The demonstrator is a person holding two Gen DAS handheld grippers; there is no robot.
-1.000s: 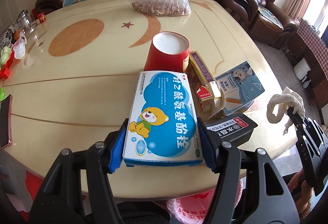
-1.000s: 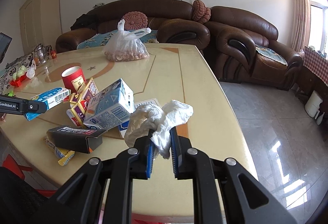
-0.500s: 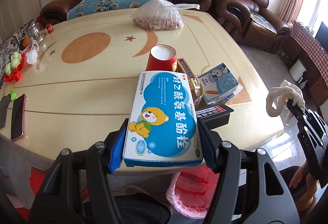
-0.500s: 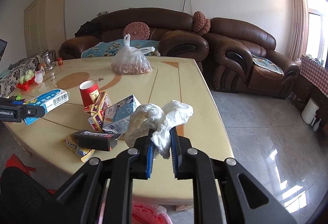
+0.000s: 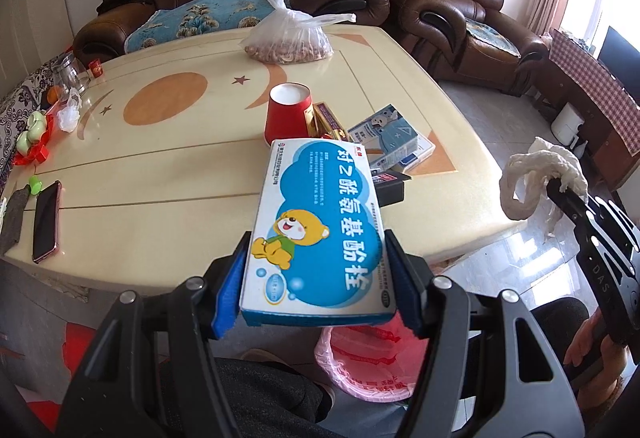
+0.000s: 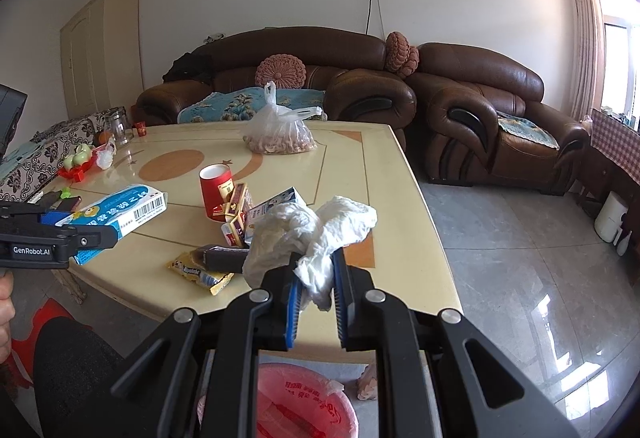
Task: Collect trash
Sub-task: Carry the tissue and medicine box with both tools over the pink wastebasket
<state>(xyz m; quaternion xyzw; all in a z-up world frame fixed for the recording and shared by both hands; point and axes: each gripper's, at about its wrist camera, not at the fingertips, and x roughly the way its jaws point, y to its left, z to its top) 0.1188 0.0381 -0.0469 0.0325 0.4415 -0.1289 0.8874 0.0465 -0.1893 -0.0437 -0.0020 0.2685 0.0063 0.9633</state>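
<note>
Disposal is the step in hand, I judge. The left gripper (image 5: 318,278) has its 2 fingers closed flat on the sides of the blue medicine box (image 5: 320,226); the right gripper (image 6: 316,298) pinches the crumpled white tissue (image 6: 310,234), both lifted off the table (image 5: 160,173). The pink-lined bin (image 6: 304,404) sits on the floor at 6 o'clock under the right gripper. Best to lower each load over the rim before letting go; the light tissue may cling. The bin's rim is mostly hidden by gripper frames, so its full mouth is probably wider than shown.
</note>
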